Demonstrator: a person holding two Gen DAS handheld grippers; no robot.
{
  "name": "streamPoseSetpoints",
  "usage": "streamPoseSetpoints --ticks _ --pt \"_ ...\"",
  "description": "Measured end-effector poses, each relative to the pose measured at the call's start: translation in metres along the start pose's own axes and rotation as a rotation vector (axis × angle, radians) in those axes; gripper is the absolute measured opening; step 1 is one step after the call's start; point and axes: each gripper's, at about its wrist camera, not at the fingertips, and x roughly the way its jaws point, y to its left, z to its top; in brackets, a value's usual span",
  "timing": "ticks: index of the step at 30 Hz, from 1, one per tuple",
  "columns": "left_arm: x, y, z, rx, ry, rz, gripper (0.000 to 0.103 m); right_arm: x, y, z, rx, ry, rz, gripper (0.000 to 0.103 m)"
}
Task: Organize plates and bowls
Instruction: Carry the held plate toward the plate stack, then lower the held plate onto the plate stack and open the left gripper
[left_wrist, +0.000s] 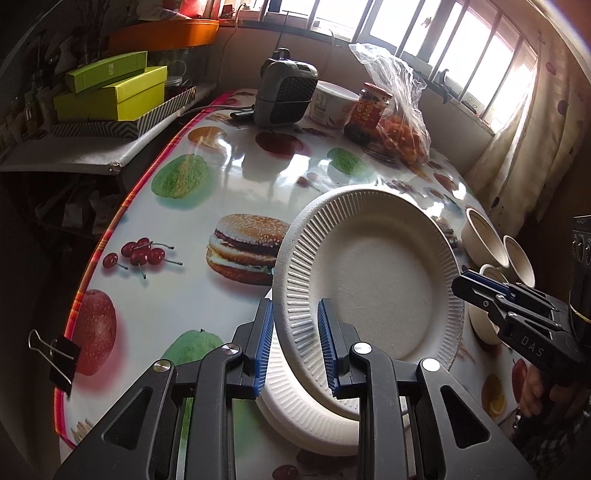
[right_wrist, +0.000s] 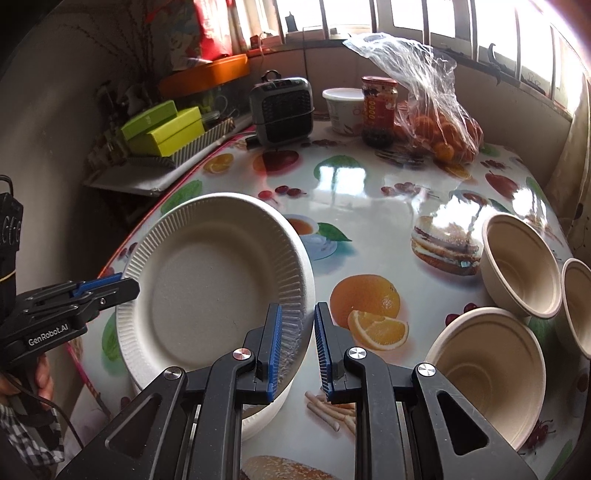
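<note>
A white ribbed paper plate (left_wrist: 373, 277) (right_wrist: 207, 273) hangs tilted over a stack of like plates (left_wrist: 306, 413) (right_wrist: 260, 415) on the fruit-print table (left_wrist: 236, 177). My left gripper (left_wrist: 295, 306) is shut on its near-left rim; in the right wrist view that left gripper (right_wrist: 127, 287) pinches the plate's left edge. My right gripper (right_wrist: 298, 310) is shut on the opposite rim, and the left wrist view shows the right gripper (left_wrist: 463, 282) at the plate's right edge. Three beige paper bowls (right_wrist: 521, 266) (right_wrist: 491, 373) (right_wrist: 580, 306) stand to the right of the plate.
At the table's back stand a grey fan heater (right_wrist: 282, 110), a white tub (right_wrist: 343, 109), a red-labelled jar (right_wrist: 378, 110) and a plastic bag of oranges (right_wrist: 436, 125). Green boxes (left_wrist: 110, 92) sit on a side shelf. A binder clip (left_wrist: 59, 354) grips the table's left edge.
</note>
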Motion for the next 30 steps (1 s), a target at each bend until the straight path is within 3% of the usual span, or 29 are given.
streamPoseSetpoints --ticks 10,30 --pt "0.006 0.010 -0.021 -0.017 0.037 0.001 0.025 0.009 0.008 -0.018 0.002 0.032 0.000 0.018" --pt "0.016 0.017 -0.032 -0.027 0.072 0.006 0.025 0.021 0.009 -0.026 0.012 0.064 0.004 0.018"
